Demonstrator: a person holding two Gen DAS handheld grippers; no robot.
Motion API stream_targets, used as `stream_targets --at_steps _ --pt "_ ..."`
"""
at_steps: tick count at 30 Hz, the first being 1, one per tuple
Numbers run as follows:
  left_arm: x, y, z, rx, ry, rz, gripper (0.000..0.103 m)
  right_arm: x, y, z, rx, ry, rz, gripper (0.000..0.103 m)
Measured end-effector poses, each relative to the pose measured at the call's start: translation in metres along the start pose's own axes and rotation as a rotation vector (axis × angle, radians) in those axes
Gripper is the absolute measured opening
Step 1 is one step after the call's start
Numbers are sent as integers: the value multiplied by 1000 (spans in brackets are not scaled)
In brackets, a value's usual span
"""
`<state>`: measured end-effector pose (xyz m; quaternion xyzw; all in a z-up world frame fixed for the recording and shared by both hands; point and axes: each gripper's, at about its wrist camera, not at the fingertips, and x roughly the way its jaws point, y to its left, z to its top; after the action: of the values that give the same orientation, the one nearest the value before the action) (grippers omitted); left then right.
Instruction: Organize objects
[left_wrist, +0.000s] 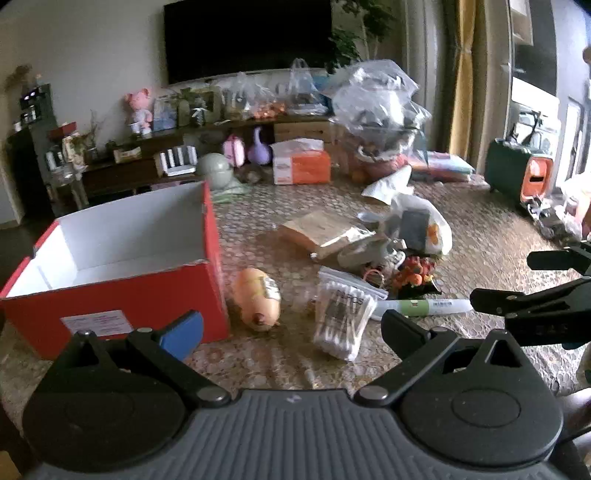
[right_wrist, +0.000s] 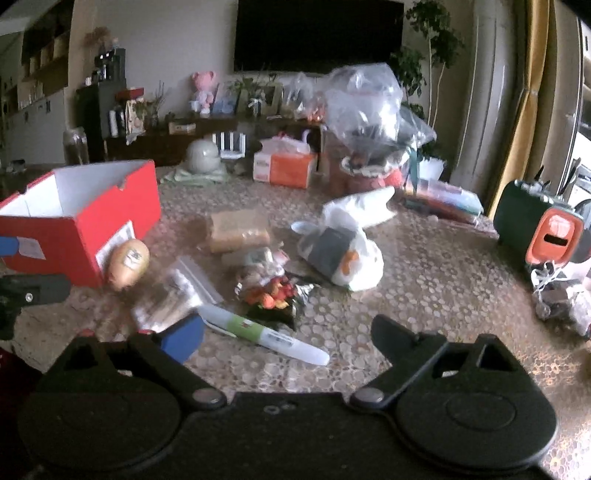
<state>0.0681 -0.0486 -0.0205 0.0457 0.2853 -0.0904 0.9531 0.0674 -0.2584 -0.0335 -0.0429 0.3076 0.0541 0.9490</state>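
Observation:
An open red box (left_wrist: 110, 291) with a white inside stands at the left of the lace-covered table (left_wrist: 480, 229). Beside it lie an orange egg-shaped toy (left_wrist: 256, 299), a bag of cotton swabs (left_wrist: 343, 317), a white tube with a green label (left_wrist: 424, 306) and a small orange flower bunch (left_wrist: 415, 277). My left gripper (left_wrist: 291, 326) hovers open in front of the toy and the swabs, holding nothing. My right gripper (right_wrist: 288, 336) is open just above the white tube (right_wrist: 266, 334), its pads clear of it. The box (right_wrist: 81, 221) lies to its left.
Further back lie a brown paper package (left_wrist: 325, 232) and a white plastic bag (left_wrist: 424, 225). An orange tissue box (left_wrist: 301, 166), piled clear bags (left_wrist: 376, 99) and a green case (right_wrist: 535, 225) stand at the far and right edges. The right gripper (left_wrist: 500, 277) shows at the left wrist view's right edge.

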Motion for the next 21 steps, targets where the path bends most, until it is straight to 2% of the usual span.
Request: stream_targets --at_steps 5,13,17,21 --pt "23 -12 -1 33 21 -26 103 23 -10 -12 -38 54 20 94" --pt "73 -35 -5 90 118 -47 103 63 -13 -21 -113 120 40 76" --pt "93 -35 -8 81 159 -54 102 80 -18 -21 -115 141 98 73" --pt "107 -32 -10 96 193 -70 96 93 -20 -19 -144 151 168 69"
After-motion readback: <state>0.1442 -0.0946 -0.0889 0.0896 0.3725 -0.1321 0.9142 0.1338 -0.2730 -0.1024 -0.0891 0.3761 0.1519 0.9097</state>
